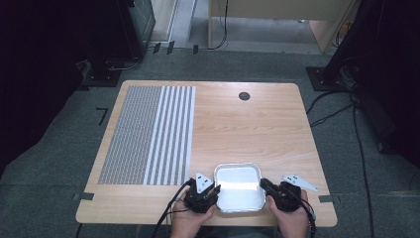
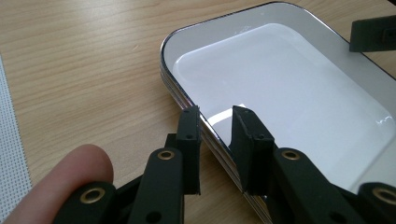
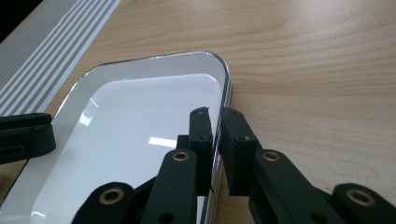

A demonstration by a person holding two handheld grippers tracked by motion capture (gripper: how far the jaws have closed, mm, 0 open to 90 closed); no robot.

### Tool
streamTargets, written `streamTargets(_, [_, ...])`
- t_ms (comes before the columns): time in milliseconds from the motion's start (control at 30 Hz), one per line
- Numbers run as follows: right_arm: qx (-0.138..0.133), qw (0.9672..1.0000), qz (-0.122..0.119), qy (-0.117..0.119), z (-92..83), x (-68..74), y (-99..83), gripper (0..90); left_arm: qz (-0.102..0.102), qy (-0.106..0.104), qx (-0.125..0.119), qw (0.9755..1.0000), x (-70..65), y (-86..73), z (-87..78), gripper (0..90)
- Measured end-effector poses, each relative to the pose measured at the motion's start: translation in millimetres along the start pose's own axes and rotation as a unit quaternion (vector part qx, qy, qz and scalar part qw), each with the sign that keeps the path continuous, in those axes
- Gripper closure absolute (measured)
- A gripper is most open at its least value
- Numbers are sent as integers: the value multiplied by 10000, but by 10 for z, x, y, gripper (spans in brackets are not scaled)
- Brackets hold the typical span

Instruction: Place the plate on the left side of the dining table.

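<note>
Tray (image 1: 239,191) rim pinched both sides

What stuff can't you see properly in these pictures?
- High view: the person's hands are cut off by the bottom edge.
- Left gripper view: the white tray runs off the right edge, and the left gripper hides its near rim.
- Right gripper view: the right gripper covers the tray's rim where it grips.
- High view: the table's dark round spot is too small to identify.

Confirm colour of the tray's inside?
White and glossy, with a silvery metal rim; the shallow rectangular tray shows best in the left gripper view.
</note>
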State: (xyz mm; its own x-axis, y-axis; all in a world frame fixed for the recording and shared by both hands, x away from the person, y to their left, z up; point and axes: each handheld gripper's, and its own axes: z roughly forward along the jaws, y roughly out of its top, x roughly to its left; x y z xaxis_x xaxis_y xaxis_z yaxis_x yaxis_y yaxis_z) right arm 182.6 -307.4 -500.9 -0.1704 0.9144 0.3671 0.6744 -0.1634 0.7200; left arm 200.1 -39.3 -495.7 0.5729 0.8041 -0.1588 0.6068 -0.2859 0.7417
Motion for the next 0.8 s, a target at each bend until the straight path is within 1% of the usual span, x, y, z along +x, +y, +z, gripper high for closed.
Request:
streamTargets(100, [0, 9999, 29, -100, -8, 15, -5, 888, 45, 39, -15, 10000, -8, 3, -3, 760])
streamTargets(267, [-6, 9997, 94, -207, -24, 51, -23, 891, 67, 62, -40, 10000, -3, 4, 4, 768])
streamTargets(467, [33, 9996, 202, -179, -48, 54, -35, 890, 77, 85, -76, 9999, 6, 4, 13, 773])
streamTargets(533, [-22, 9996, 252, -152, -47, 46, -33, 888, 78, 84, -71, 9999, 5, 2, 15, 755])
streamTargets(567, [-80, 9995, 259, -142, -45, 41, -31, 886, 74, 126, -36, 9999, -6, -2, 25, 746])
streamTargets(667, [-138, 9995, 216, -184, -40, 38, -26, 870, 95, 172, -29, 9998, -19, -5, 30, 737])
streamTargets(700, [-120, 9995, 242, -161, -35, 34, -24, 870, 104, 204, -36, 9997, -27, -7, 32, 739])
streamTargets(800, [-72, 9997, 184, -171, -20, 46, -35, 871, 107, 217, -43, 9997, -27, -5, 28, 748])
